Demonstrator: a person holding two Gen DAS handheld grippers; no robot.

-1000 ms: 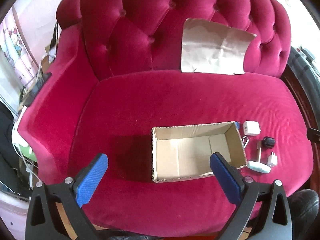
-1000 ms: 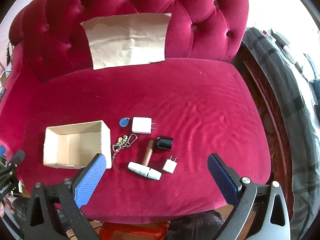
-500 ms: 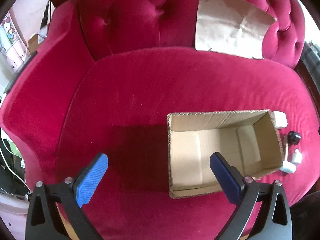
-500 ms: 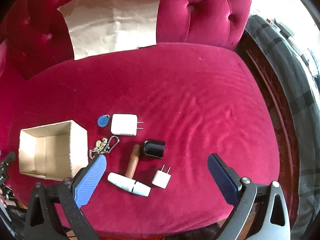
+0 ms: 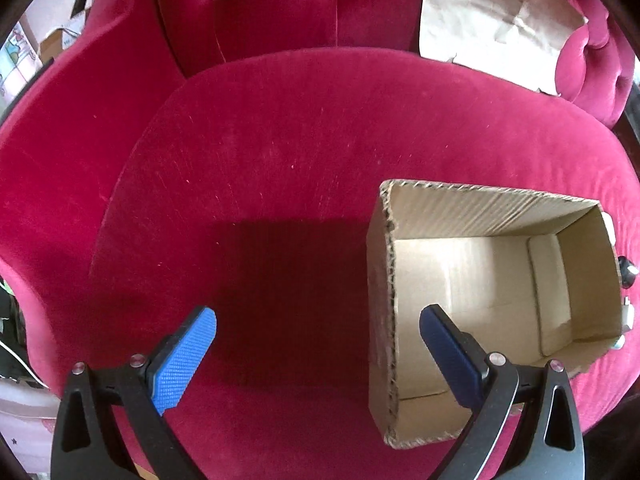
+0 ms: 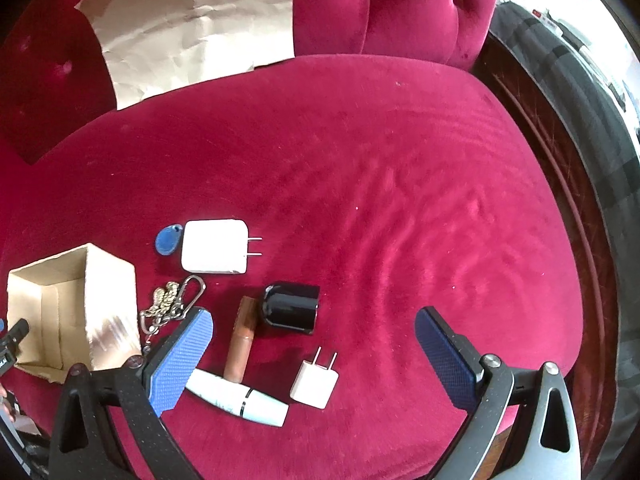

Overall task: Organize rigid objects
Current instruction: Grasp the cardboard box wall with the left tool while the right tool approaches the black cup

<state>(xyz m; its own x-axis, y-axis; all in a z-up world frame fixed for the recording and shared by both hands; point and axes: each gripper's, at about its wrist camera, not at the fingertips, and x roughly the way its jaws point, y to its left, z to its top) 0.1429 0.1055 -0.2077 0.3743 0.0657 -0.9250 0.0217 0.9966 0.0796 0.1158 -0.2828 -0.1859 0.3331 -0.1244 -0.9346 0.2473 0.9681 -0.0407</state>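
- Right gripper (image 6: 314, 352) is nearest, jaws wide apart, nothing in them. It hangs just over the small stuff.
- Left gripper (image 5: 318, 344) jaws wide apart too, empty. One finger is over the cardboard box (image 5: 472, 208), the other over bare sofa seat (image 5: 280, 140).
- Box is open on top & has nothing inside. It sits left of the small stuff.
- Near the right gripper: white tube (image 6: 240, 398), small white plug (image 6: 315, 384), brown stick (image 6: 242, 344).
- A bit further: black cap (image 6: 291, 307), keychain (image 6: 172, 304) right by the box.
- Further: big white charger (image 6: 214, 246) w/ blue tag (image 6: 168, 238) touching its side.
- Far back: crinkly paper (image 6: 192, 28) leans on the sofa back.
- What could go wrong: seat is soft, so a push down may sink things & the fingers slip off. Tube & stick are touching, so a grab may catch both. Box is light, a bump from the left gripper may tip it.
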